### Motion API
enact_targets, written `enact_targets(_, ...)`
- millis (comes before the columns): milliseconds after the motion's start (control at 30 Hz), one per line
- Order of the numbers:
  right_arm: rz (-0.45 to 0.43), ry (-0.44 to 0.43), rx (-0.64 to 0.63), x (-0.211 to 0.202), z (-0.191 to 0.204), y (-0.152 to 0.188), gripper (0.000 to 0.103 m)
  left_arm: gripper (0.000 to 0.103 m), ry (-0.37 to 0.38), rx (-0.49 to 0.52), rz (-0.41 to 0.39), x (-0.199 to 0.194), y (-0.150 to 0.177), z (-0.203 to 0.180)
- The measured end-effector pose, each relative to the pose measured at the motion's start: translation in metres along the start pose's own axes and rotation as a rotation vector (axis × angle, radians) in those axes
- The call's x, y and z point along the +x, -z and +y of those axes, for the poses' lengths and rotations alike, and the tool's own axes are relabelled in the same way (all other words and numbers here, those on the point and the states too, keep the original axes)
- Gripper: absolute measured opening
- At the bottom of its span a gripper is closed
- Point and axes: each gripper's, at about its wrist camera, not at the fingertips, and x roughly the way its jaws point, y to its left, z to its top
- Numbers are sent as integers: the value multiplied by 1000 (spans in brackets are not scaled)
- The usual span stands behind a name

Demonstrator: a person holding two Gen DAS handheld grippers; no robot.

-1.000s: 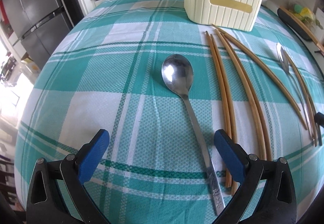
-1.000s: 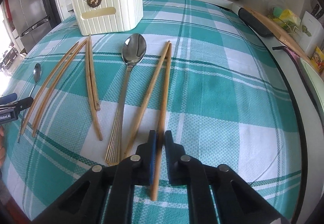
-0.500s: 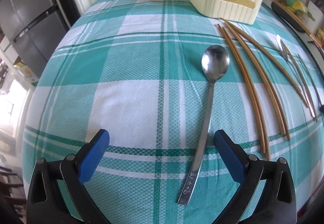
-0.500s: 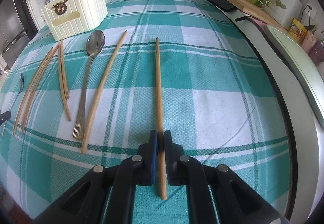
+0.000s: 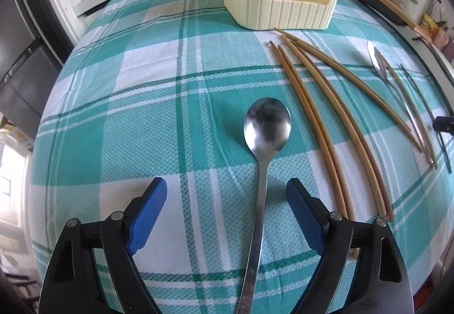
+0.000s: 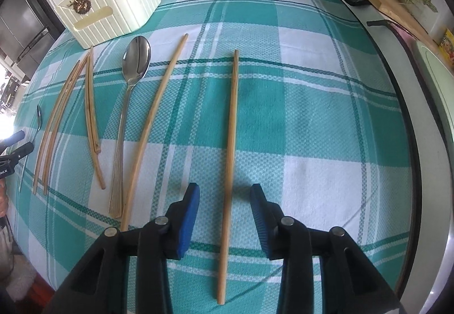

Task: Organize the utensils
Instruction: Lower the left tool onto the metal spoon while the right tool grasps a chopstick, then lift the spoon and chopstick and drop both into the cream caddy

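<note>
Chopsticks (image 6: 230, 172): 6 | spoons (image 6: 133, 81): 2 | holder (image 6: 113, 2): 1 | left claw (image 5: 226, 195), right claw (image 6: 224, 200) both agape, empty

- A table covered by a teal-and-white checked tablecloth (image 6: 283, 104).
- A cream ribbed utensil holder (image 6: 113, 4) stands near the far edge.
- A row of utensils lies flat: a small spoon (image 5: 266, 129), two pairs of chopsticks (image 5: 315, 121), a large spoon (image 6: 133, 70), and two single chopsticks (image 6: 231, 143), apart.

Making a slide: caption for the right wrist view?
Open right gripper straddles one chopstick lying on the checked tablecloth.
</note>
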Motion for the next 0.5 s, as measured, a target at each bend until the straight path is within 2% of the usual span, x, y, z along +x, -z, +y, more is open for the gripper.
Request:
enact_targets(133, 21, -4, -16, 6, -3, -17, 38, 87, -13, 46, -3, 6, -14, -11)
enact_targets(200, 37, -2, -27, 10, -5, -26, 38, 83, -6, 59, 3, 8, -21, -14)
enact_targets(300, 43, 0, -48, 16, -2, -44, 38, 70, 32, 64, 17, 10, -27, -16)
enact_targets(400, 34, 1, -52, 25, 4, -67, 37, 48, 72, 76, 15, 9, -31, -19)
enact_targets(433, 26, 1, -45, 28, 5, -75, 34, 36, 70, 85, 8, 8, -32, -20)
enact_targets(467, 27, 3, -36, 32, 6, -83, 20, 36, 68, 90, 8, 9, -34, -21)
enact_targets(500, 17, 19, -27, 35, 6, -90, 13, 36, 70, 89, 2, 9, -35, -21)
